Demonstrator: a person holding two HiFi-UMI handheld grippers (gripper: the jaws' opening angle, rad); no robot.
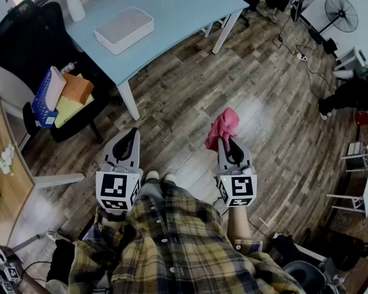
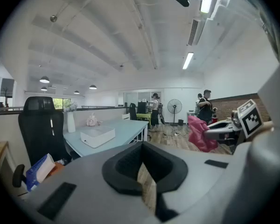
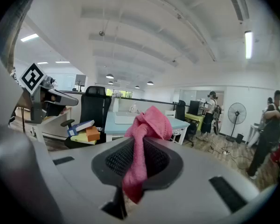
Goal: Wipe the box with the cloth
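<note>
jaws, right, pinch cloth [image 1: 223,127]; box [image 1: 124,29] near table [image 1: 190,5] edge

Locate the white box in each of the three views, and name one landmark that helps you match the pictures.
Head view: white box at upper left, on the light-blue table.
Left gripper view: white box left of centre, mid-height, on that table.
Right gripper view: white box near centre, small, partly behind the pink cloth.
Shared landmark: the black office chair beside the table.
</note>
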